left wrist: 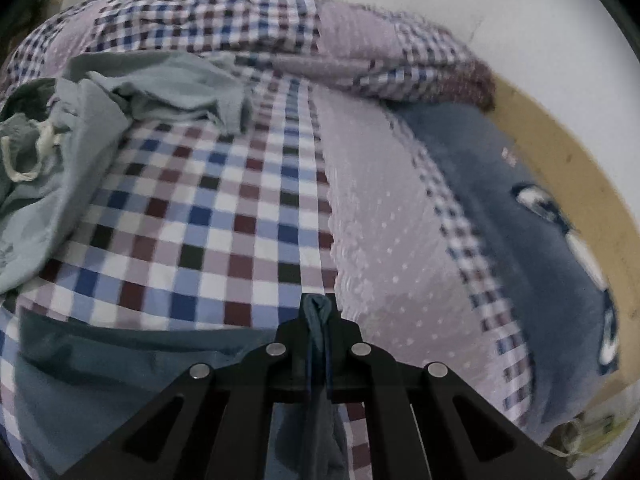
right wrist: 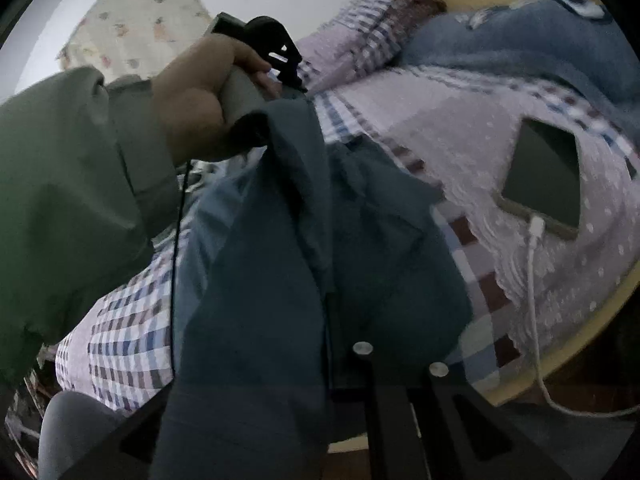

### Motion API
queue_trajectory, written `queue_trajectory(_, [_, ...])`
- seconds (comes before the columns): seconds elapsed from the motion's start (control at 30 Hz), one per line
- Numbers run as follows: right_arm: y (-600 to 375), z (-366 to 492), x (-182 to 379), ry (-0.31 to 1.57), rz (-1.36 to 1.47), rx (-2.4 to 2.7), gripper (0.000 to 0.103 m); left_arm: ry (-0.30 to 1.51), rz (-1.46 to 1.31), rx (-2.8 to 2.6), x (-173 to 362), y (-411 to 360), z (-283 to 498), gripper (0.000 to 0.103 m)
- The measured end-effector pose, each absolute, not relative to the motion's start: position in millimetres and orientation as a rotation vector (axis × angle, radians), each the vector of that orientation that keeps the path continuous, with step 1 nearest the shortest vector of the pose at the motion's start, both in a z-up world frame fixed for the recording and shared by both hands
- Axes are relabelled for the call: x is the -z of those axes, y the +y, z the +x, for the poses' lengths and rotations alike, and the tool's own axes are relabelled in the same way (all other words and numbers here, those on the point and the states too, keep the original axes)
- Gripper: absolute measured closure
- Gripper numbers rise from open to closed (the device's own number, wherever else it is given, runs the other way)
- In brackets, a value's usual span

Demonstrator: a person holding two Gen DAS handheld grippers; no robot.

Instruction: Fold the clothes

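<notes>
Home bedroom — bed (left wrist: 560, 152) with checked quilt (left wrist: 192, 216), blue pillow (left wrist: 500, 208), charging phone (right wrist: 548, 176) — patterned curtain (right wrist: 136, 24)

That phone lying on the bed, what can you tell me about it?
The phone is a slim rectangular slab with a dark, blank screen and a pale edge. It lies flat, face up, on the dotted lilac strip of the bedspread, near the bed's edge. A white charging cable is plugged into its lower end and trails off the bed.

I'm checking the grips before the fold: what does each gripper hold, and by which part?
The left gripper pinches a bunched edge of the teal garment. The right gripper's fingers are hidden under it; its hold cannot be told.
</notes>
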State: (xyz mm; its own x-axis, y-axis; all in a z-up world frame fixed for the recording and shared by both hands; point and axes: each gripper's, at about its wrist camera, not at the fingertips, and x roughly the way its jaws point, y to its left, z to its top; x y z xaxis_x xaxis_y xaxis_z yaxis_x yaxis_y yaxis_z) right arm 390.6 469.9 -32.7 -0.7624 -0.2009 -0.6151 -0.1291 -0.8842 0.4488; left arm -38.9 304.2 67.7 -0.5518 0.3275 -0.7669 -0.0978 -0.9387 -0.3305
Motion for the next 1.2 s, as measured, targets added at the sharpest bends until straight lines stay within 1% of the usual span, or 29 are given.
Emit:
queue_trajectory(0.17, [492,384,49,-0.889,1.127,2.773,0.098,-0.359,-1.431,-2.503,-41,321,-48,0.101])
queue_trajectory(0.23, [493,384,49,-0.885,1.127,2.776,0.098,-0.365,-1.458,-2.439,-34,323,-52,0.1])
queue_trajectory(0.3, [490,384,46,-0.842,1.132,2.797,0.096,-0.402,-1.453,-2.373,-34,317,-57,0.097])
queue_trajectory(0.33, [490,385,44,-0.836,1.135,2.804,0.094,-0.43,-1.444,-2.348,-36,312,-59,0.092])
queue_trajectory(0.37, [490,387,43,-0.843,1.14,2.809,0.093,-0.472,-1.426,-2.314,-39,302,-61,0.078])
queue_trajectory(0.4, [491,389,41,-0.85,1.145,2.814,0.093,-0.501,-1.41,-2.296,-43,294,-63,0.068])
queue_trajectory(0.43, [494,392,40,-0.867,1.149,2.821,0.093,-0.521,-1.389,-2.298,-49,284,-64,0.048])
queue_trajectory(0.47, [498,396,39,-0.891,1.153,2.83,0.093,-0.543,-1.355,-2.308,-58,268,-64,0.035])
queue_trajectory(0.5, [501,399,38,-0.915,1.157,2.84,0.093,-0.557,-1.323,-2.321,-65,251,-61,0.032])
queue_trajectory(0.6, [514,410,36,-0.988,1.173,2.867,0.093,-0.578,-1.248,-2.361,-83,200,-50,0.031])
queue_trajectory(0.67, [525,414,37,-1.03,1.194,2.88,0.093,-0.584,-1.223,-2.38,-86,161,-31,0.03])
queue_trajectory(0.73, [535,418,38,-1.063,1.223,2.91,0.093,-0.585,-1.233,-2.375,-77,129,-4,0.026])
queue_trajectory(0.87, [550,429,35,-1.105,1.25,2.987,0.093,-0.585,-1.269,-2.356,-53,71,53,0.025])
queue_trajectory(1.03, [564,441,31,-1.129,1.228,3.047,0.093,-0.55,-1.305,-2.32,-19,38,126,0.025])
queue_trajectory(1.17, [555,447,25,-1.074,1.175,3.04,0.091,-0.52,-1.247,-2.294,-7,28,172,0.025])
queue_trajectory(1.2, [549,446,24,-1.043,1.158,3.034,0.086,-0.5,-1.236,-2.285,-7,29,180,0.025])
